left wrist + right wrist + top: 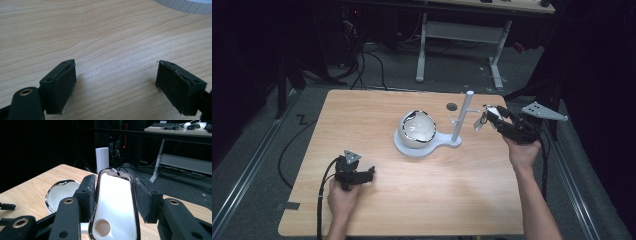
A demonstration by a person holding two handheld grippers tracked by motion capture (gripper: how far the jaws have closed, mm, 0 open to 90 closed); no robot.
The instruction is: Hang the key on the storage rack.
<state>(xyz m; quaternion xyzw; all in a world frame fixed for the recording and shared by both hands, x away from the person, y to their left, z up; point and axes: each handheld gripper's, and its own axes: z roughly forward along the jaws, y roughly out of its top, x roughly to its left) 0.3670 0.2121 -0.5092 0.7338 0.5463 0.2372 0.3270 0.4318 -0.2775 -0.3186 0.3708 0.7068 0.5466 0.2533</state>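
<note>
High view: right gripper (486,116) is raised beside the white stand's post (463,114), clamped on a small chrome-edged white handle piece (482,120), which sticks out of the jaws toward the post. White glossy bowl (417,129) sits on the stand's round base. Left gripper (368,172) rests low on the wooden table (377,110), near the front left.

Left gripper view: jaws spread wide, nothing between the black padded fingers (65,83); bare woodgrain beneath.

Right gripper view: pads press both long sides of the handle piece (115,202). Long axis runs away from the camera, rounded end far; smooth white face, chrome rim, a round hole near.
</note>
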